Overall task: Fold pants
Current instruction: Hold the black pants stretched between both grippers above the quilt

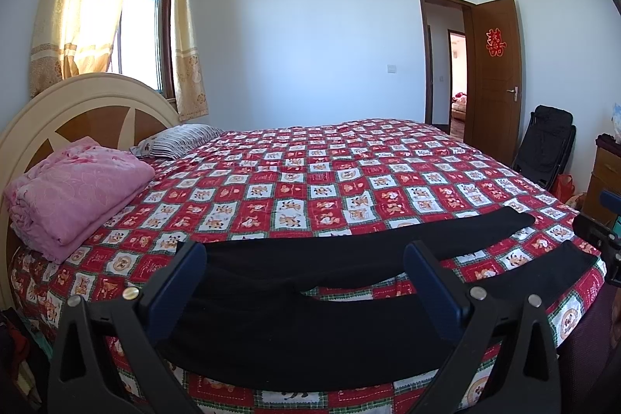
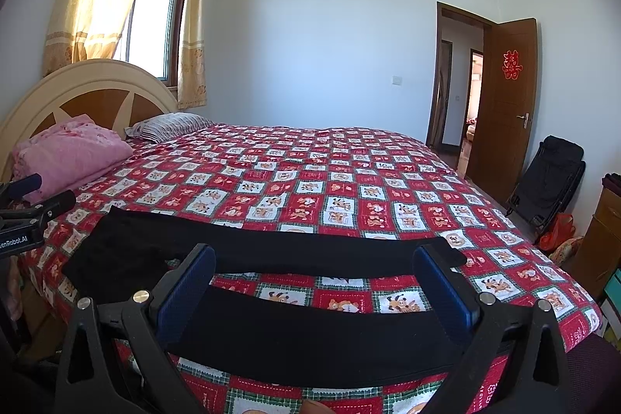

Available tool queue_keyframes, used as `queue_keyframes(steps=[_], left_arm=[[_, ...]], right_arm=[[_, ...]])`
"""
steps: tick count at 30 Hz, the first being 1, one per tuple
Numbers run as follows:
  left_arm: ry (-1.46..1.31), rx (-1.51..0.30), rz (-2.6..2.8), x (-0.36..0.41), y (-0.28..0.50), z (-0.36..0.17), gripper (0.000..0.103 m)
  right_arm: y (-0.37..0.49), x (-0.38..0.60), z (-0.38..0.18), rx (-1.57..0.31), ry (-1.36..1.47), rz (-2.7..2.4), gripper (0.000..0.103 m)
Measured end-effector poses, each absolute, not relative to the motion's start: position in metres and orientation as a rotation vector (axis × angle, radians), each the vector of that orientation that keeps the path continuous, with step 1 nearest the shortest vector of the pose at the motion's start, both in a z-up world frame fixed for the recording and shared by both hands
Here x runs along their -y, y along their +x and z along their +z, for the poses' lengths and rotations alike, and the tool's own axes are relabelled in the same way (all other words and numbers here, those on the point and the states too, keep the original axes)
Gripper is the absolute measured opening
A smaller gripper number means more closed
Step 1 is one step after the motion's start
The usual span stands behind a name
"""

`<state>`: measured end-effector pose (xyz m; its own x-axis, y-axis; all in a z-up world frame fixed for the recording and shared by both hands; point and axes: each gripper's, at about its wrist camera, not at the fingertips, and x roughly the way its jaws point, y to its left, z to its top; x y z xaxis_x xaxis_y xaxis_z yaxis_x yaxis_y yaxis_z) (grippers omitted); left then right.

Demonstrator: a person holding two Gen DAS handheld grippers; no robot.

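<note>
Black pants (image 1: pixel 310 328) lie flat along the near edge of a red and white patterned bedspread (image 1: pixel 310 161), waist to the left and both legs running right. The legs are spread apart, with bedspread showing between them (image 2: pixel 333 293). My left gripper (image 1: pixel 306 258) hovers open over the waist and crotch, nothing between its blue fingers (image 1: pixel 186 282). My right gripper (image 2: pixel 314 266) is open too, above the near leg of the pants (image 2: pixel 310 336), while the far leg (image 2: pixel 310 251) lies beyond its tips. Each gripper shows at the edge of the other's view: the right gripper (image 1: pixel 597 239) and the left gripper (image 2: pixel 35 212).
A folded pink blanket (image 1: pixel 77 189) and a striped pillow (image 1: pixel 178 138) lie by the headboard (image 1: pixel 89 96) at the left. An open brown door (image 1: pixel 496 76), a folded black chair (image 1: pixel 547 150) and a wooden cabinet (image 1: pixel 605 177) stand at the right. The far bedspread is bare.
</note>
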<state>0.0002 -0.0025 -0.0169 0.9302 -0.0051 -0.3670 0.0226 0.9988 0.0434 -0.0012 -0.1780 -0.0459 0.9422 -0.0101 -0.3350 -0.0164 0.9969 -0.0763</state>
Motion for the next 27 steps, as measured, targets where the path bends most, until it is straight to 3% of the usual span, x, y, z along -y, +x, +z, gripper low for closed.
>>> queue_keyframes(steps=[27], left_arm=[[0.052, -0.418, -0.020, -0.004, 0.011, -0.026, 0.103]], right_arm=[[0.006, 0.175, -0.054, -0.374, -0.095, 0.013, 0.102]])
